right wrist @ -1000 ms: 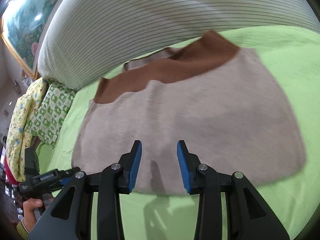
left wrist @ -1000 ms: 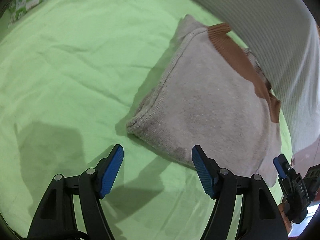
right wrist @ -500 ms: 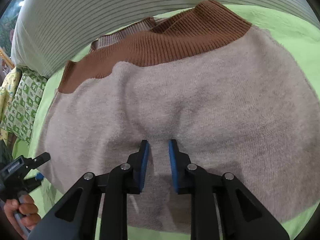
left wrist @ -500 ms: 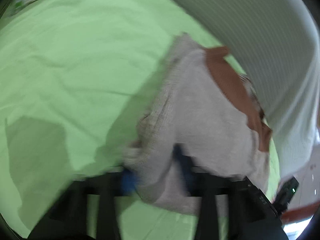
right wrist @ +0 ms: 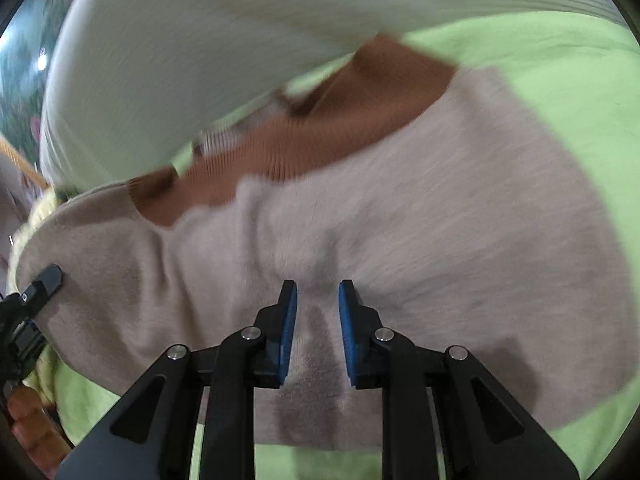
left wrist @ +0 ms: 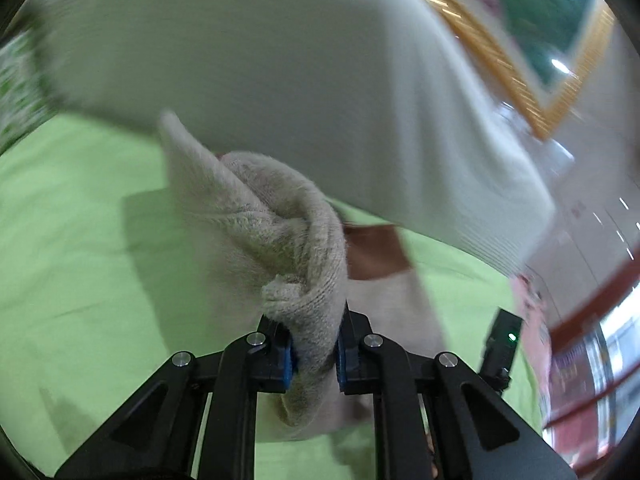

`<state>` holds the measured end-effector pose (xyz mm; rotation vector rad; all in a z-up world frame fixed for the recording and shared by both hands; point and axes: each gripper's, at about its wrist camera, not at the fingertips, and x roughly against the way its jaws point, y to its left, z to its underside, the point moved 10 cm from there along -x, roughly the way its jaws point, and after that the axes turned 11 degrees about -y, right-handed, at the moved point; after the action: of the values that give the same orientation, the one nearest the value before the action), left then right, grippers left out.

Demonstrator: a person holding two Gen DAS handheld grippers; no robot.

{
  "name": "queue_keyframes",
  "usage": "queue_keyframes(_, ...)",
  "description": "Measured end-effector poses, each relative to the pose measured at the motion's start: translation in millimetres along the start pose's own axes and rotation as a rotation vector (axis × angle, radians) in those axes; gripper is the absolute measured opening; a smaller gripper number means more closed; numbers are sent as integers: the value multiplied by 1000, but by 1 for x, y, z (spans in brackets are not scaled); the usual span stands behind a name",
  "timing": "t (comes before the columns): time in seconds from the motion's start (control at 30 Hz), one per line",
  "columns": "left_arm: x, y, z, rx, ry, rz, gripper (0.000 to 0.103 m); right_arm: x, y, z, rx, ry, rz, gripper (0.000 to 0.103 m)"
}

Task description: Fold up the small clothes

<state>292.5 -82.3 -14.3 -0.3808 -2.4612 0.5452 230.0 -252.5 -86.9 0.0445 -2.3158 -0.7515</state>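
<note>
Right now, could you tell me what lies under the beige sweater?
The beige sweater lies on the green sheet, which shows around its edges. The left claw has pinched up one corner. Anything beneath the flat part is covered.

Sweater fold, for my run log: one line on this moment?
left gripper shut on sweater edge, lifted | right gripper over sweater, grip unclear | green sheet

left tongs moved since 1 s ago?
Yes. The left tongs were open short of the beige sweater on the green sheet; they have closed on its near corner and lifted it off the sheet.
</note>
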Motion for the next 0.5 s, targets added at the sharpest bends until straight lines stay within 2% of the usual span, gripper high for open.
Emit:
queue_keyframes(0.13,-36,-77,30,-140,71,142,14,38,-37,-32,-96,-92,16,24)
queue_keyframes(0.23,-74,-104,76,-245,181,173,18,58,-77,-49,-164,-123,60,24)
queue_keyframes(0.33,-101,-104,112,-321,283,141,25,70,-102,-55,-200,-130,84,25)
queue_keyframes(0.4,-104,-97,124,-327,321,123,29,72,-108,-59,-219,-129,79,31)
queue_keyframes(0.43,-99,-94,122,-315,314,129,35,72,-109,-59,-225,-127,70,39)
queue_keyframes(0.47,-93,-92,120,-308,304,130,47,70,-105,-59,-227,-125,60,48)
queue_keyframes(0.5,-88,-89,116,-303,292,129,53,69,-102,-59,-225,-125,44,51)
